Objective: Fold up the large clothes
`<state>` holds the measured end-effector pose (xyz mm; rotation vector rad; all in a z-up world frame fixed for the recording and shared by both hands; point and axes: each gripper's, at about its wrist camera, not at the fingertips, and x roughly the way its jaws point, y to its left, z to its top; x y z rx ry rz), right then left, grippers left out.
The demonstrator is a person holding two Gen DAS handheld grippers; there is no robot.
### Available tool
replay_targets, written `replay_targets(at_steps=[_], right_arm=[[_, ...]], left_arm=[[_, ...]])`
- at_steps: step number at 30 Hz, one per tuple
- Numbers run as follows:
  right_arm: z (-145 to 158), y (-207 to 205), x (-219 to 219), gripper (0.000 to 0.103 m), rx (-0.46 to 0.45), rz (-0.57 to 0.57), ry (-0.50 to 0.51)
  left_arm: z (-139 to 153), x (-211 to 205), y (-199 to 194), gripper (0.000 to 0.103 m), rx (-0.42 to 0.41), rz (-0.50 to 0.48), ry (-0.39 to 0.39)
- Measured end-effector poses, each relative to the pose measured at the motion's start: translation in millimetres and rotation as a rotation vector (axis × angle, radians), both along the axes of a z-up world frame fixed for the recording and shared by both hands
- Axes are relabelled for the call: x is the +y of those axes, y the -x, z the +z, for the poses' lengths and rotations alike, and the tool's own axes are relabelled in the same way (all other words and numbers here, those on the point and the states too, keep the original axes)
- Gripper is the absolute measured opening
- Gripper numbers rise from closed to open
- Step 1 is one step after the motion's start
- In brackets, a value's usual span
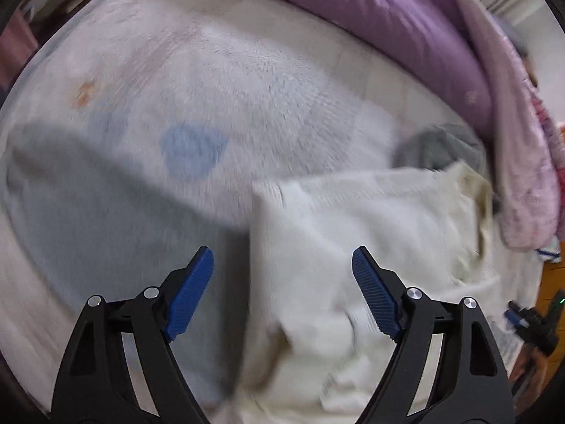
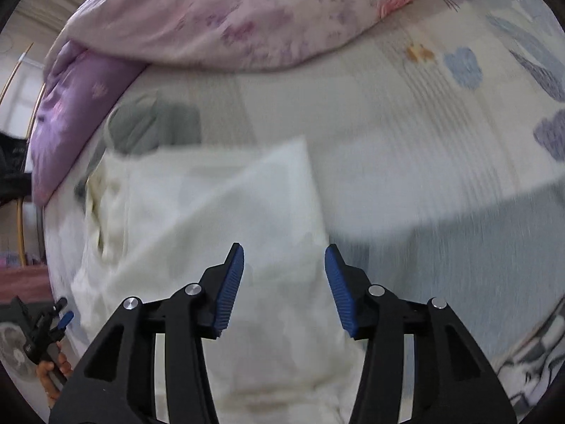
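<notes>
One cream-white garment [image 2: 219, 233] lying on one bed [image 2: 406, 148], one grey folded cloth [image 2: 155, 125] beside it, one purple floral duvet [image 2: 219, 17], two hand-held grippers, left hand-held gripper [image 1: 282, 291], right hand-held gripper [image 2: 284, 288], four blue finger pads [image 1: 190, 293] in all

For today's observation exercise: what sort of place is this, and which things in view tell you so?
Most likely a bedroom. A printed bed sheet covers a wide soft surface, a purple floral duvet is bunched along its far edge, and a cream garment lies spread on it beside a grey garment.
</notes>
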<state>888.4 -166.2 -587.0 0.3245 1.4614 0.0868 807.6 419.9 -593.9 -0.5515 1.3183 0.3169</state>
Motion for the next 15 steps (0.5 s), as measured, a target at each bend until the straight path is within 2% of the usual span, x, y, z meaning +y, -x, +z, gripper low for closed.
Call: replay_targets(at_steps=[2,5,8,11,14,15], right_arm=[[-12,-23,1,0.046,0.017,-0.019,0.006],[-27,-45,-1,0.047,0.047,-0.071,-0.03],[-38,-60,0,0.047,0.092,-0.071,0.018],[-49,-68,5,0.047,0.12,-0.055,0.039],[-60,-72,3,0.047,0.156,-0.077,-0.008],[-64,-72,4,0.047,0.17,-0.075,-0.034]], left_arm=[[-14,10,-10,0.081,0.039,-0.002,0.01],[-34,14,-29,0.081,0.093,-0.058,-0.007],[-52,9,-38,0.077,0.168,-0.1,-0.004],[-56,0,-43,0.072,0.199,-0.157,-0.052],[-55,-7,-49,0.056,0.197,-0.193,-0.053],[-55,-10,-51,0.044,0.194,-0.201,-0.053]])
